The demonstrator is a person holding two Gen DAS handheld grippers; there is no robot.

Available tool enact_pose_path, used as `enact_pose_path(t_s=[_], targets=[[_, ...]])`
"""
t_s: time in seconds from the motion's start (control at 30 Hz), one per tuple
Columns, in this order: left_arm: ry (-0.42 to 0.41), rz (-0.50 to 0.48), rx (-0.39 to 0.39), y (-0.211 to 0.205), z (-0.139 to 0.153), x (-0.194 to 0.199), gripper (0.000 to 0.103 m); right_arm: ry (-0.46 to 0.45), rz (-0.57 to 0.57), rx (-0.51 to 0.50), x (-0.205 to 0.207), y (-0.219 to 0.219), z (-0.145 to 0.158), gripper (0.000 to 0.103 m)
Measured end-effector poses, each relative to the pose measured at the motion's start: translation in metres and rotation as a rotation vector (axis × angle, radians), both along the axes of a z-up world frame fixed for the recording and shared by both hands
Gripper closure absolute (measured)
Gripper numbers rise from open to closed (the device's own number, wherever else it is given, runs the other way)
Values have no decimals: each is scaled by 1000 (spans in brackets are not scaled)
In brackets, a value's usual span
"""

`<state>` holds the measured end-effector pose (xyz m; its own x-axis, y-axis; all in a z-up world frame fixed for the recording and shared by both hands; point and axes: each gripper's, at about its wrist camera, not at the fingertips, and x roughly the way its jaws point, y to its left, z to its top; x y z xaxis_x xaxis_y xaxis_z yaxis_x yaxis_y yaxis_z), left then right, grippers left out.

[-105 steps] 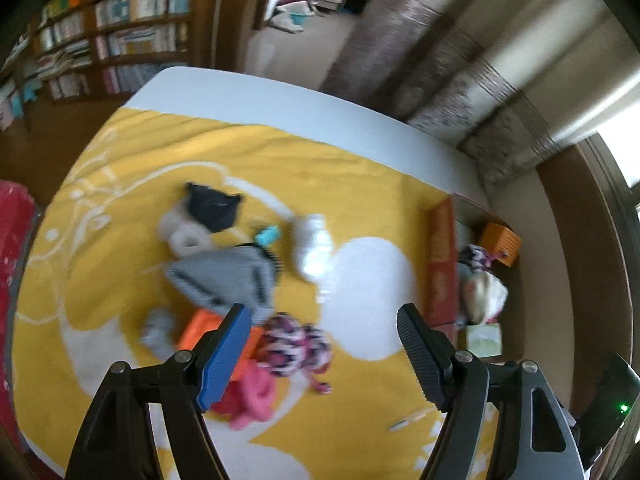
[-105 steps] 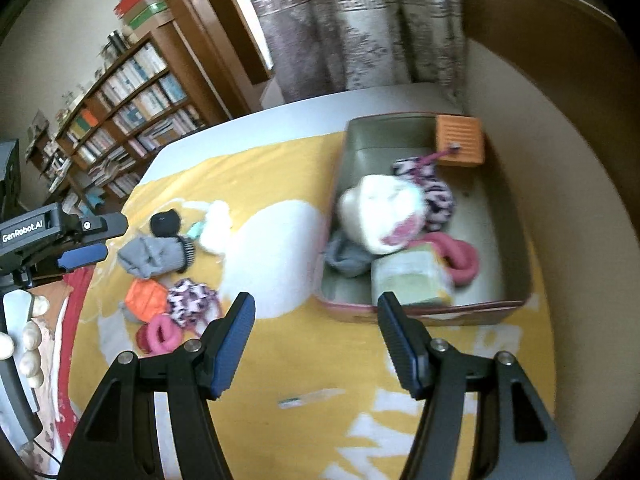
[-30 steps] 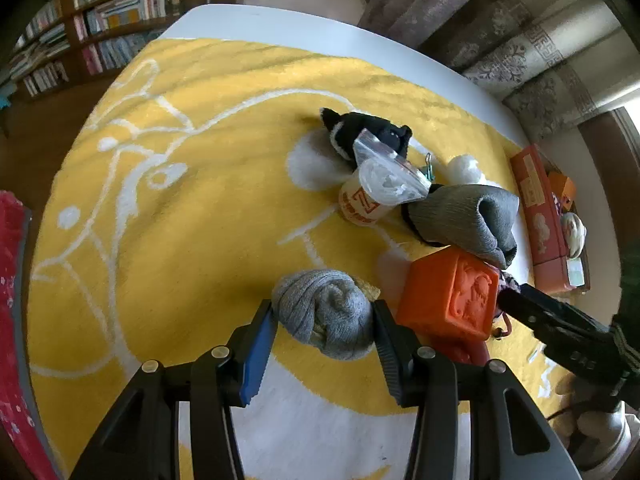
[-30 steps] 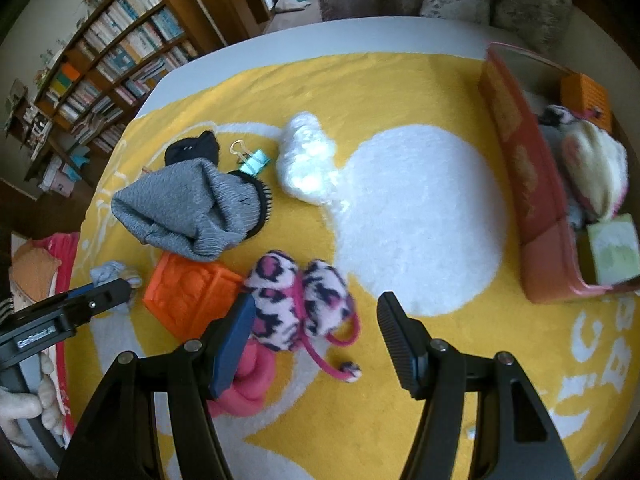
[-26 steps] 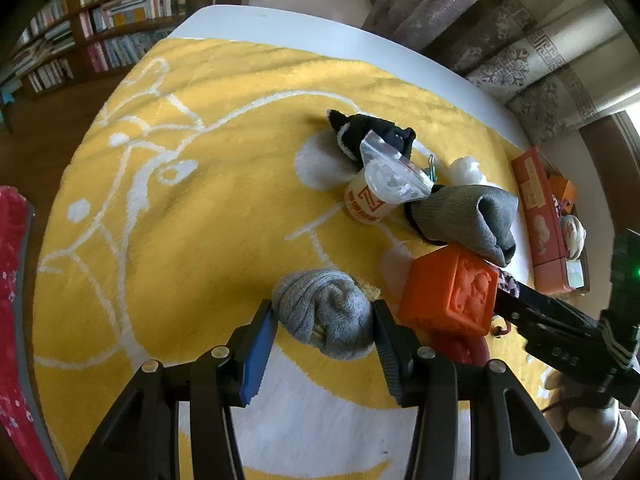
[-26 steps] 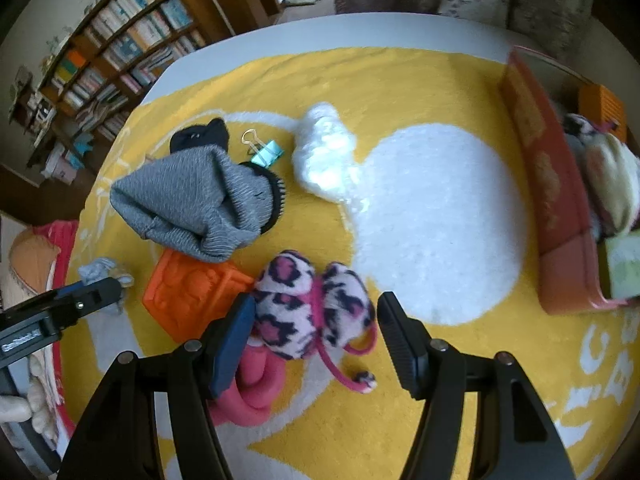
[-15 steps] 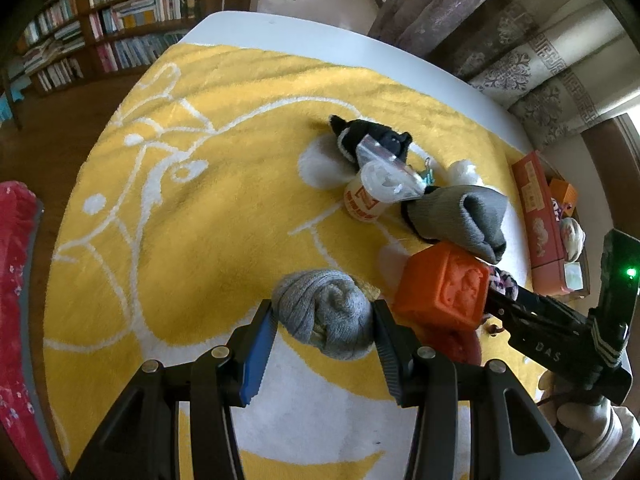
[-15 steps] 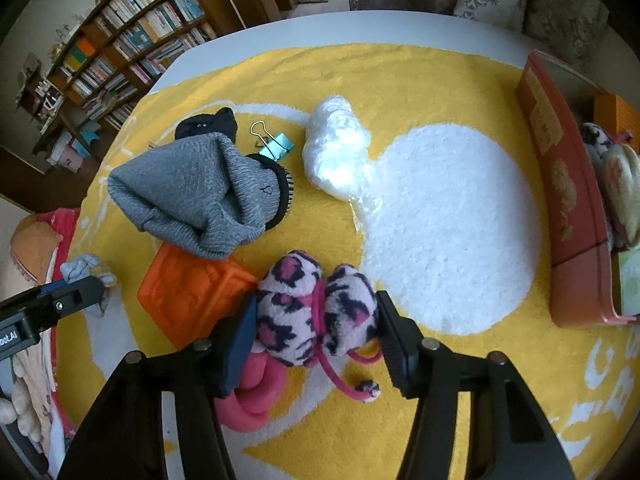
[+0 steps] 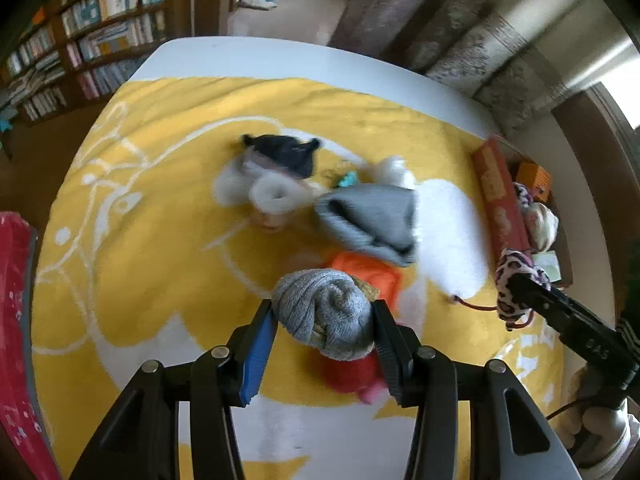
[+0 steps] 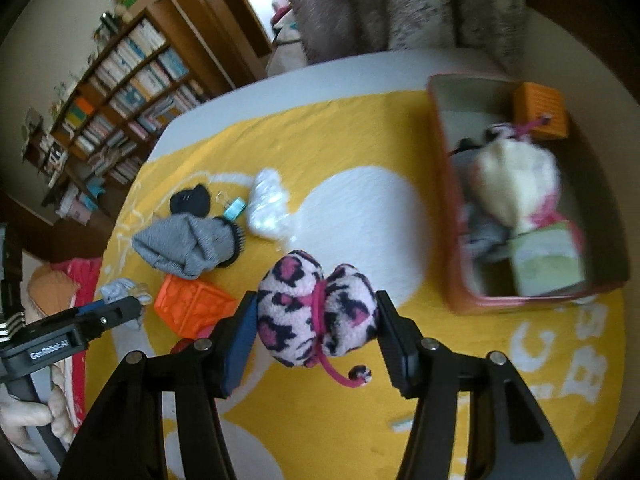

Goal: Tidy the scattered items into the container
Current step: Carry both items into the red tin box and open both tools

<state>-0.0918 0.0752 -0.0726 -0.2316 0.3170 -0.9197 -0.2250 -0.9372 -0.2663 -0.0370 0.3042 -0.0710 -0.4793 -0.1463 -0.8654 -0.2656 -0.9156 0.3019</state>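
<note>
Left wrist view: the left gripper (image 9: 324,322) is clenched on a rolled grey sock (image 9: 324,312), held above the yellow-and-white blanket (image 9: 160,240) that covers the counter. Below and beyond it lie an orange block (image 9: 368,272), a grey knit hat (image 9: 372,216), a black item (image 9: 284,152), a paper cup (image 9: 272,200) (blurred) and a red-pink item (image 9: 348,372). The right gripper enters at the right edge, carrying a leopard-print pouch (image 9: 516,276).

Right wrist view: the right gripper (image 10: 316,320) grasps the pink-and-black leopard-print pouch between its 2 fingers, its pink cord (image 10: 340,376) hanging free. The red container (image 10: 452,248) stands at the right on the blanket, well apart from the pouch, and holds a cream plush item (image 10: 516,184), an orange box (image 10: 540,108) and a pale green block (image 10: 544,264). On the blanket to the left lie the hat, the orange block, a teal binder clip (image 10: 234,208) and a crumpled clear bag (image 10: 266,204).
</note>
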Motion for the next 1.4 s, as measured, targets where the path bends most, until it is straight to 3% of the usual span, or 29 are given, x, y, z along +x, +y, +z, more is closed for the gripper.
enact_pose_path(t_s=[0.4, 0.7, 1.0, 1.4], targets=[[53, -75, 20, 85, 28, 10, 53, 85, -155, 39, 43, 95, 33, 42], [68, -118, 24, 140, 37, 21, 53, 116, -241, 84, 62, 163, 42, 42], [110, -132, 20, 174, 56, 23, 53, 145, -225, 134, 56, 183, 46, 42], [128, -204, 22, 225, 69, 19, 53, 148, -194, 158, 57, 184, 37, 35]])
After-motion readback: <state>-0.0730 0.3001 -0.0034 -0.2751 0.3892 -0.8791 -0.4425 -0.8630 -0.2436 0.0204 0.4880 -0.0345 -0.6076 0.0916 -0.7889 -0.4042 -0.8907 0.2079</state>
